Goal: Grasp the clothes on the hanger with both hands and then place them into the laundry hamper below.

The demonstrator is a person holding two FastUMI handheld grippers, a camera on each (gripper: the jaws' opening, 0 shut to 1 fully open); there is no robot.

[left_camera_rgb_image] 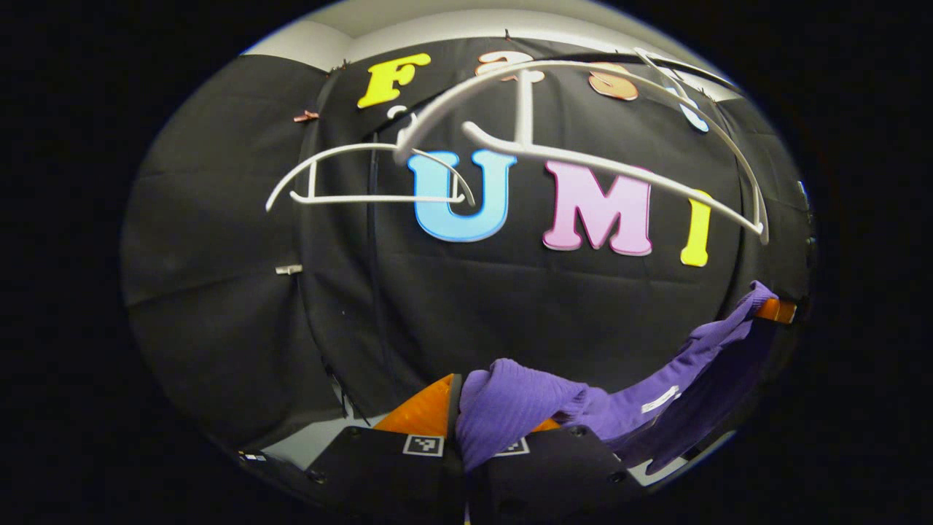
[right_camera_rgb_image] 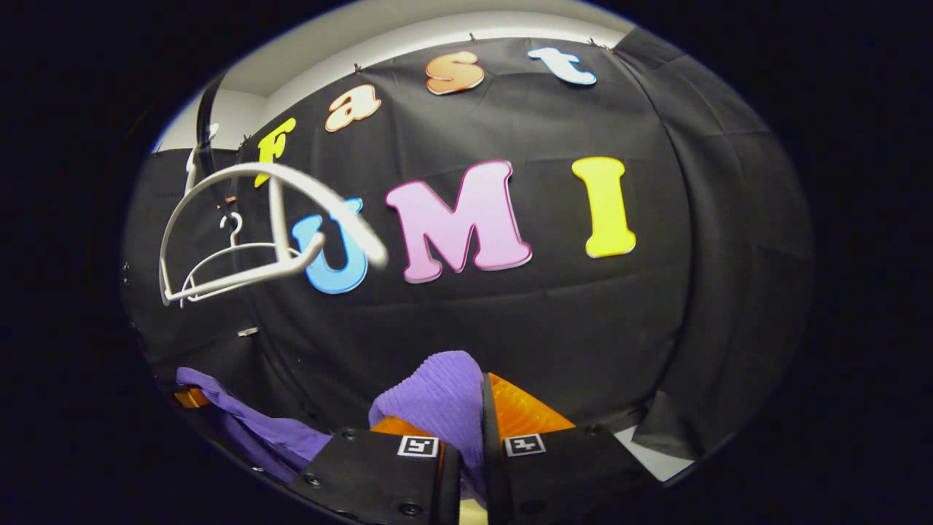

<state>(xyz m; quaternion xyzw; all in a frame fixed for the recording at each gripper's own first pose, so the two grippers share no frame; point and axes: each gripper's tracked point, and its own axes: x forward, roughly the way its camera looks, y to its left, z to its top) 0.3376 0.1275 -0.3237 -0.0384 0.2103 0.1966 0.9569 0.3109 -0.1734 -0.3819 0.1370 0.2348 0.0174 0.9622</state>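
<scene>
The purple garment (left_camera_rgb_image: 525,408) is showing as soft, ribbed knit cloth with a matt face, while the white hangers (left_camera_rgb_image: 583,157) above it are looking like smooth, faintly glossy plastic, and the wall cloth (right_camera_rgb_image: 510,328) behind them is hanging matt and creased.

We see the black cloth (left_camera_rgb_image: 510,306) hung as a backdrop, creased in faint horizontal folds and made of panels that overlap at a vertical seam. Above its top edge runs a pale wall (left_camera_rgb_image: 408,29). A copper-coloured clip (left_camera_rgb_image: 306,116) sits on the cloth near its upper left, and a silver clip (left_camera_rgb_image: 289,270) sits on it lower down, along the same seam. Below the cloth's bottom edge we see a pale strip of floor (left_camera_rgb_image: 313,437).

In the right gripper view the cloth (right_camera_rgb_image: 554,313) carries the silver clip (right_camera_rgb_image: 247,332) at its left. Small clips (right_camera_rgb_image: 357,68) pin its top edge under the pale wall (right_camera_rgb_image: 379,44), and its right panel hangs in loose folds.
</scene>
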